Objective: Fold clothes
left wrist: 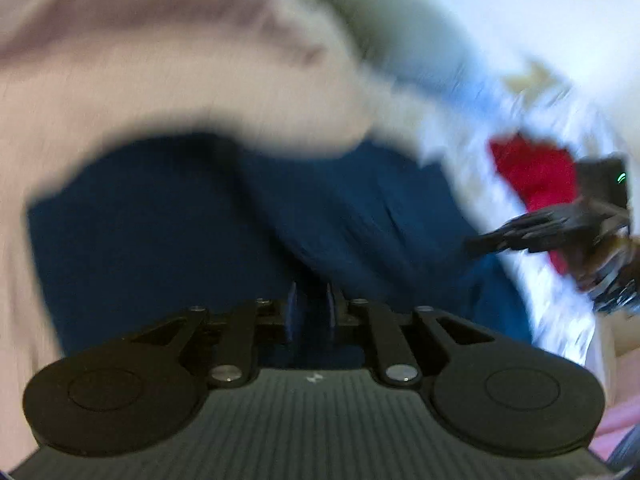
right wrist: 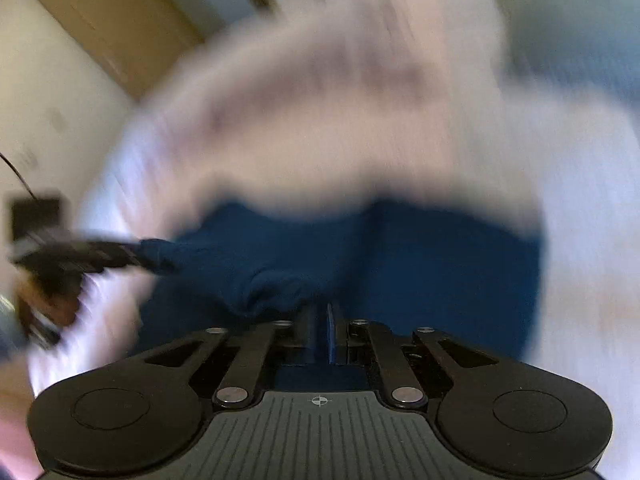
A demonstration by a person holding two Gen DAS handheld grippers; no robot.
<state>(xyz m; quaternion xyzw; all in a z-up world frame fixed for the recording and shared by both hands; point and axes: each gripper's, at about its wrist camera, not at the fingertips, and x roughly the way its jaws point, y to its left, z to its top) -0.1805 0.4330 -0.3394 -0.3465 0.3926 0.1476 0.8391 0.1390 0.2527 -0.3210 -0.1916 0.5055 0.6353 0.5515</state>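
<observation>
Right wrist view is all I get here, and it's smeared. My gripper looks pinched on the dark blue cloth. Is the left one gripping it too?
Observer: Yes. In the left wrist view, the left gripper has its fingers drawn close on the dark blue garment, with blue cloth between them.
Operator: Anything else lying nearby that I can't see?
Observer: A red piece of fabric lies to the right on the white patterned sheet, just behind your right gripper.
Operator: What sits past the blue cloth on that side?
Observer: A pale pinkish cloth fills the upper left of that view, too blurred to say what it is.
</observation>
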